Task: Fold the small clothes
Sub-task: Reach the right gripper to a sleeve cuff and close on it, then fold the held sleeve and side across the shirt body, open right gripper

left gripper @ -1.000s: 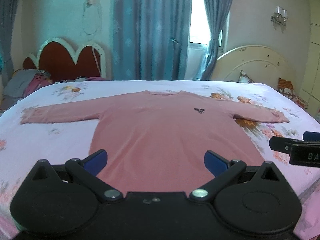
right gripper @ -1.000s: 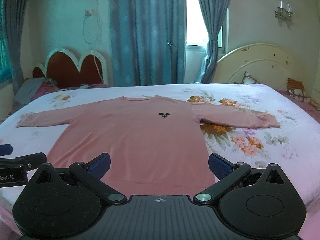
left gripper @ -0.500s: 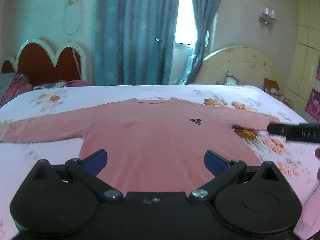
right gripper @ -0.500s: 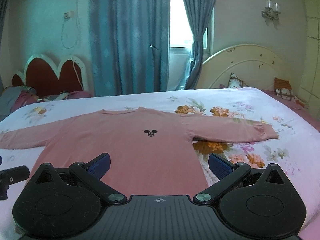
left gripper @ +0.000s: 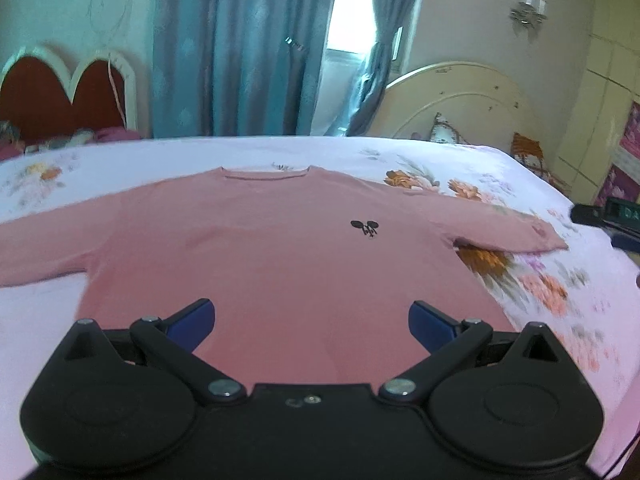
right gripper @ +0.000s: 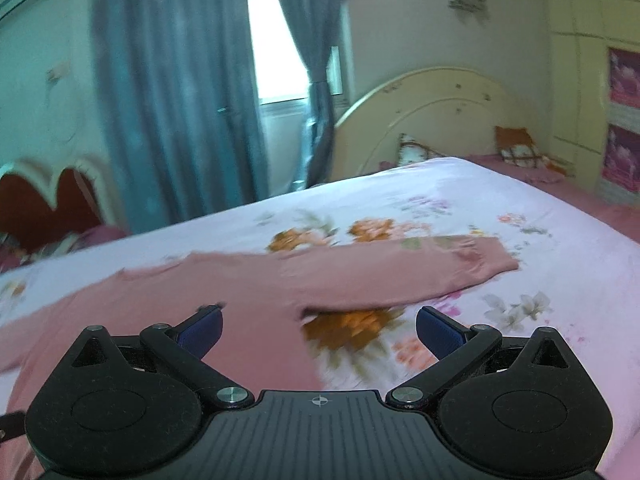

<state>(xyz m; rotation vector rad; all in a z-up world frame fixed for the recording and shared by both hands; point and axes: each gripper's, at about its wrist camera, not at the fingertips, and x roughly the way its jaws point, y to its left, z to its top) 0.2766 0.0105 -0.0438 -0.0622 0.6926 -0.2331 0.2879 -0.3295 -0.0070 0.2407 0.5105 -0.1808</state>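
A pink long-sleeved sweater [left gripper: 280, 256] with a small black emblem [left gripper: 365, 228] lies flat, face up, on the floral bed sheet [left gripper: 580, 280], sleeves spread to both sides. My left gripper [left gripper: 311, 320] is open and empty above the sweater's hem. My right gripper [right gripper: 318, 330] is open and empty above the right armpit area, facing the right sleeve [right gripper: 400, 272] with its cuff [right gripper: 496, 260] at the far right. The right gripper also shows at the right edge of the left wrist view [left gripper: 608, 220].
The bed [right gripper: 540, 216] fills both views. A cream headboard [right gripper: 432, 120] with pillows [right gripper: 516, 148] stands at the back right, a red headboard [left gripper: 64, 96] at the back left, blue curtains [left gripper: 240, 48] and a window behind. A wardrobe [right gripper: 592, 72] is at the right.
Both grippers have swung to the right. The right one has turned furthest and moved closer to the right sleeve. Both stay open and empty; the sweater has not moved.
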